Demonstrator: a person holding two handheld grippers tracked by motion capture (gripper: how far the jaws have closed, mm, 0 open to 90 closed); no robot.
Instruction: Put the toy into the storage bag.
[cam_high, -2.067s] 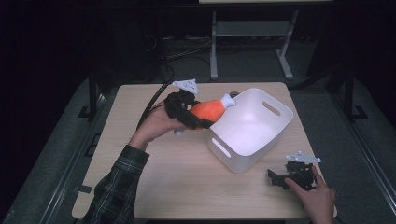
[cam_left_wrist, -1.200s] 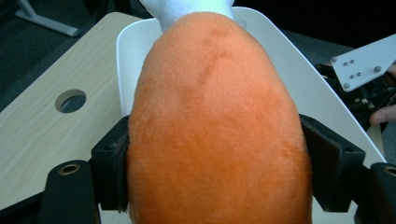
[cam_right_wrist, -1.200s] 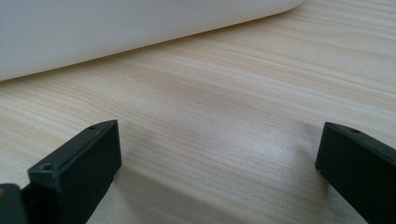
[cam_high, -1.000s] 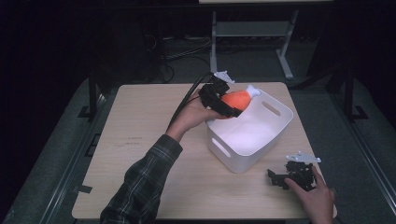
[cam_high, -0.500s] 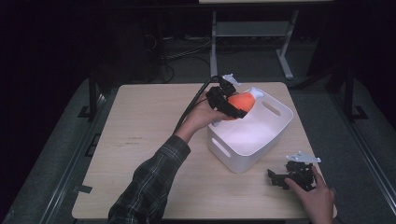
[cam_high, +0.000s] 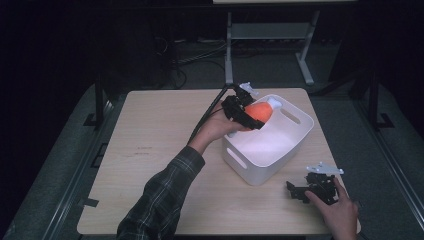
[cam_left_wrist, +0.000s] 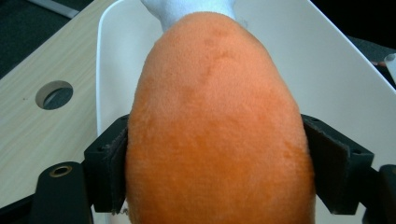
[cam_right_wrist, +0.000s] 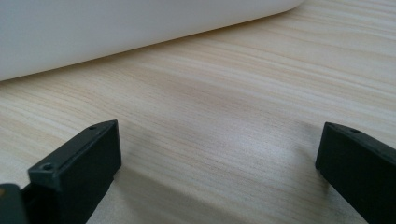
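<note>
The left gripper (cam_high: 245, 116) had its jaws clamped across the soft orange plush drumstick with a white end (cam_left_wrist: 215, 126), holding it over the white plastic bin (cam_high: 295, 142), presumably to drop it in. The right gripper (cam_high: 312, 189) rested on the wooden tabletop (cam_high: 155, 145), jaws apart, idle.

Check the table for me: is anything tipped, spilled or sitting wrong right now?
Nothing stands out. The white bin sits upright on the table, turned at an angle. The left gripper holds the orange plush toy over the bin's rim, jaws pressed on both sides. The right gripper rests open beside the bin.
</note>
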